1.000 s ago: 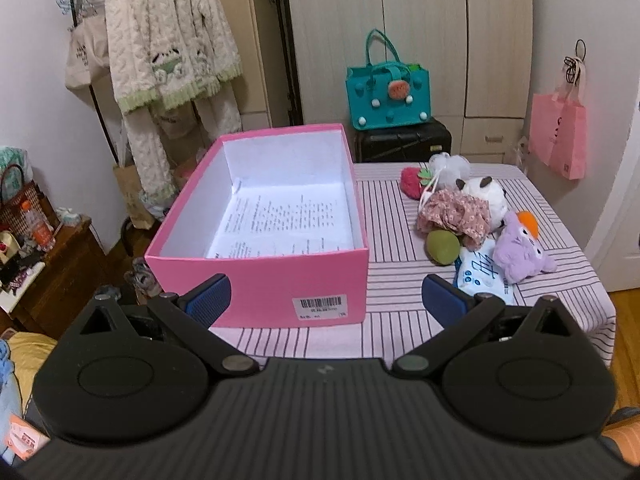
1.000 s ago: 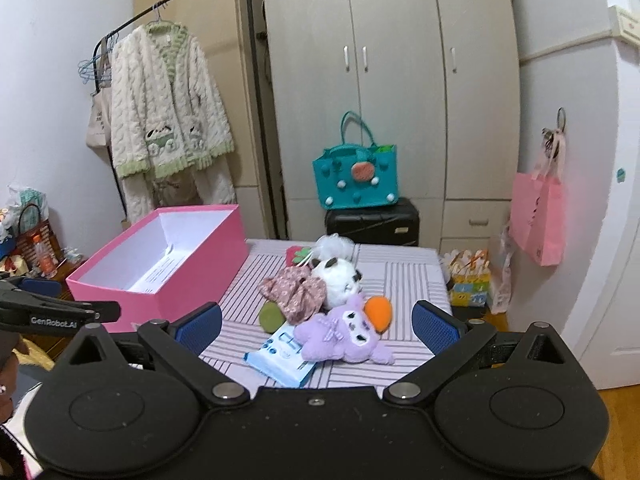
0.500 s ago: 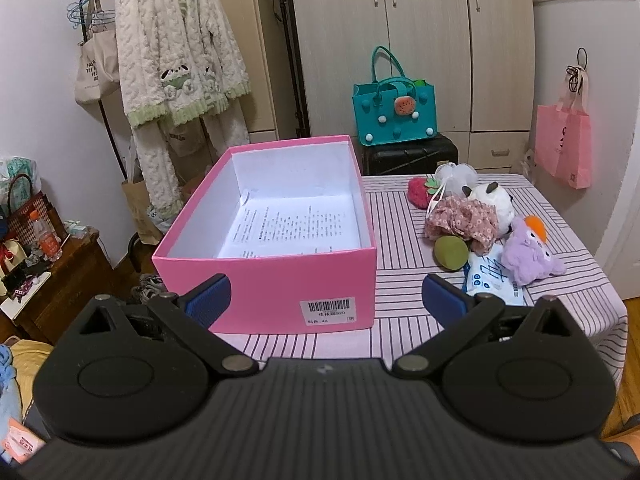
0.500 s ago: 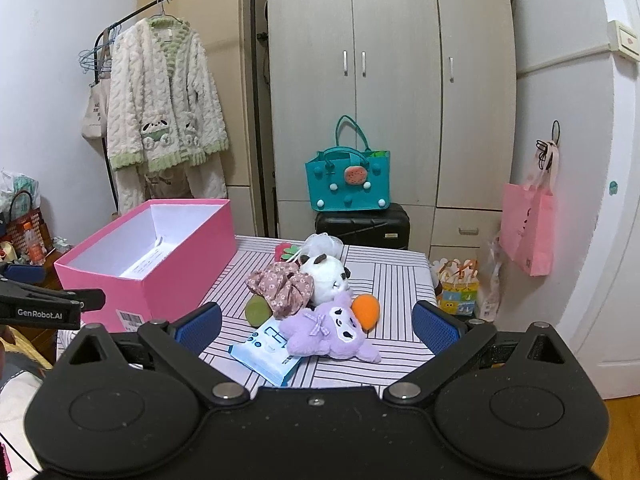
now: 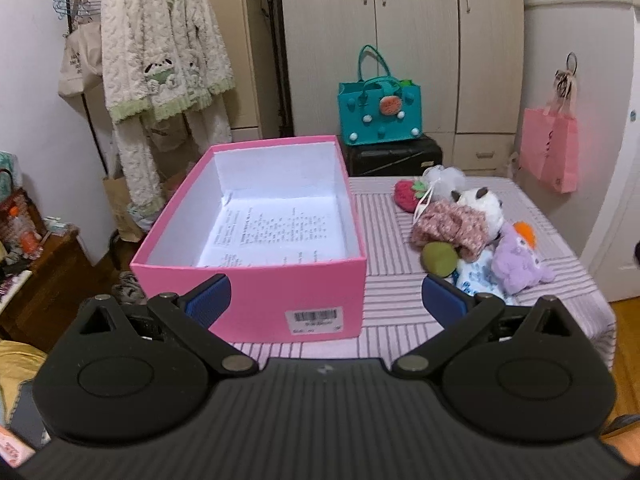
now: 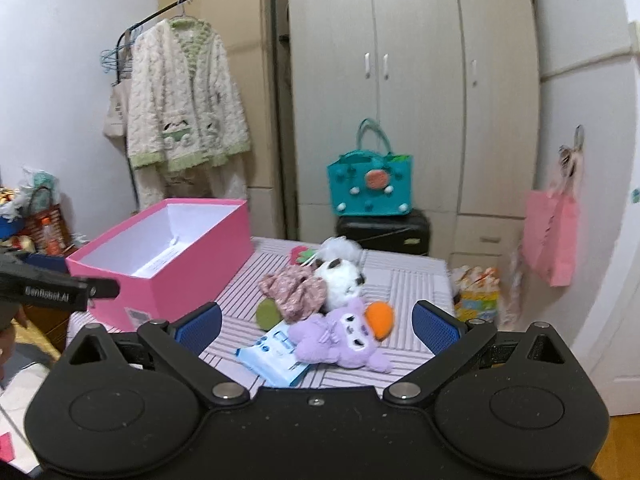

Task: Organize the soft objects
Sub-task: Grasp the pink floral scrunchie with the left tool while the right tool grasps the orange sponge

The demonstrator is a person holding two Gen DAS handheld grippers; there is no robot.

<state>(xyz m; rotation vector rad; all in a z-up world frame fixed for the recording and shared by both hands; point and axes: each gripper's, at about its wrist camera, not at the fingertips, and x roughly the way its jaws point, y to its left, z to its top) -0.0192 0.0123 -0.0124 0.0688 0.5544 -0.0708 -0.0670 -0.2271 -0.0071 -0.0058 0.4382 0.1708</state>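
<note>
Both the left claw (image 5: 325, 298) and the right claw (image 6: 316, 326) hang spread wide and empty above the striped bench (image 5: 384, 304), where the open pink cardboard box (image 5: 256, 300) stands left of a heap of soft toys (image 6: 320, 300), apart from it.

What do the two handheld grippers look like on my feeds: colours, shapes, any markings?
Both match. The left gripper and right gripper have matte black bodies with two round discs, angled black link arms on silver pivots, and blue ribbed pads. The left gripper's side reads "GenRobot.AI" in the right wrist view. No cables or sleeves show.
</note>
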